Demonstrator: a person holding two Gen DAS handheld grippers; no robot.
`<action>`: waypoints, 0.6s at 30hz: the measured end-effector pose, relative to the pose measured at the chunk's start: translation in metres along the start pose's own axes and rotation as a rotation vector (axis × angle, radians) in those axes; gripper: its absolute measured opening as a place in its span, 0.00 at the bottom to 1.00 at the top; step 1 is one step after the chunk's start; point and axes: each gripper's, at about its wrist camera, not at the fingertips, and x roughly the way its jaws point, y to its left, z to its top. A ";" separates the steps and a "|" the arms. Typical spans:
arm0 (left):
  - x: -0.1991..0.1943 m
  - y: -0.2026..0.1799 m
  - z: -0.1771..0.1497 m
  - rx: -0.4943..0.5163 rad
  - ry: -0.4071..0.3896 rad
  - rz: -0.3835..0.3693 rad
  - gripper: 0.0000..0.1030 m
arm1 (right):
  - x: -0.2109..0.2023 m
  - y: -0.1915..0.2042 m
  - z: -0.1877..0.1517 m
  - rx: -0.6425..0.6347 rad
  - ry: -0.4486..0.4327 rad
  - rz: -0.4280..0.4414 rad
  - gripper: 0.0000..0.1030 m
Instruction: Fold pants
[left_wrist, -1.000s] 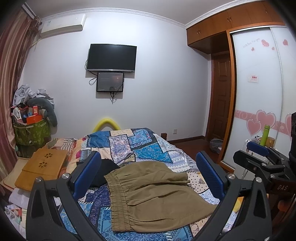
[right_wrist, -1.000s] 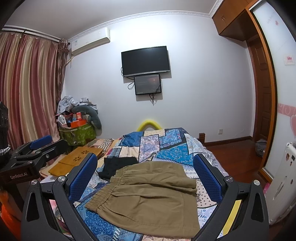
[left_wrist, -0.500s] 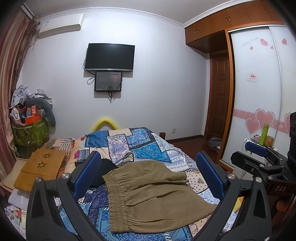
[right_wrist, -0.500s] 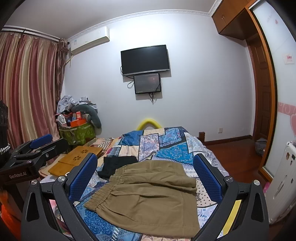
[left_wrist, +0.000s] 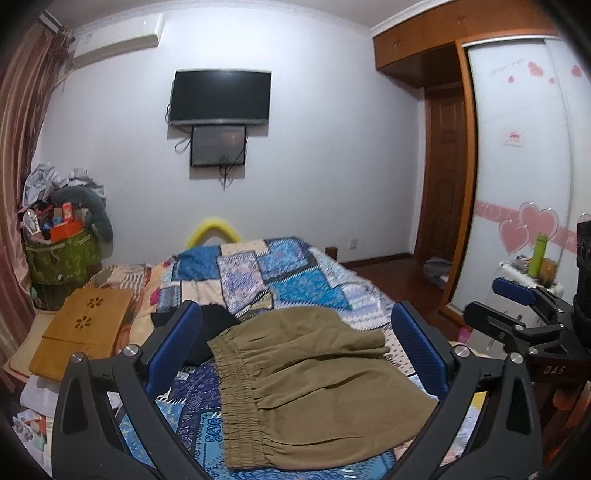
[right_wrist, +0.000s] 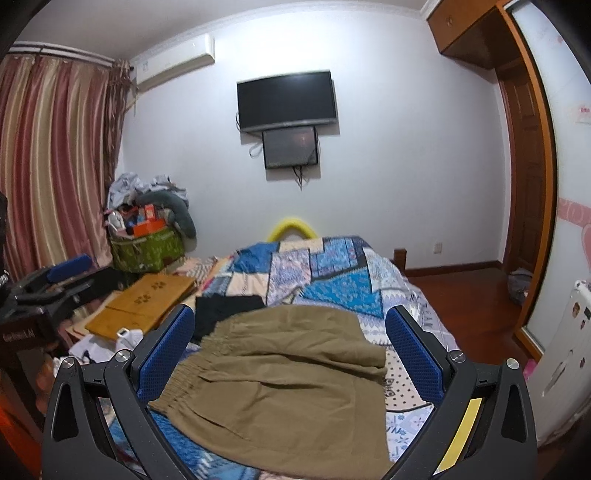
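Olive-brown pants (left_wrist: 310, 384) lie folded on the patchwork bedspread (left_wrist: 295, 273), with the elastic waistband to the left. They also show in the right wrist view (right_wrist: 288, 376). My left gripper (left_wrist: 295, 350) is open and empty, held above the pants. My right gripper (right_wrist: 288, 350) is open and empty, also above the pants. The right gripper shows at the right edge of the left wrist view (left_wrist: 517, 314), and the left gripper at the left edge of the right wrist view (right_wrist: 55, 280).
A black garment (left_wrist: 207, 332) lies left of the pants. A wooden lap table (left_wrist: 85, 325) sits at the bed's left. A green bag of clutter (left_wrist: 62, 254) stands by the curtain. A wardrobe (left_wrist: 524, 184) and door are to the right.
Both grippers have shifted slightly, the left view drifting right and down a little. The pants have not moved.
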 end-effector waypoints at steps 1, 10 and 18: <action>0.011 0.004 -0.001 0.003 0.020 0.012 1.00 | 0.005 -0.004 -0.002 0.001 0.011 -0.003 1.00; 0.120 0.060 -0.035 -0.028 0.254 0.137 1.00 | 0.081 -0.050 -0.042 -0.016 0.233 -0.057 1.00; 0.203 0.103 -0.079 -0.075 0.490 0.122 1.00 | 0.129 -0.083 -0.066 0.000 0.414 -0.045 1.00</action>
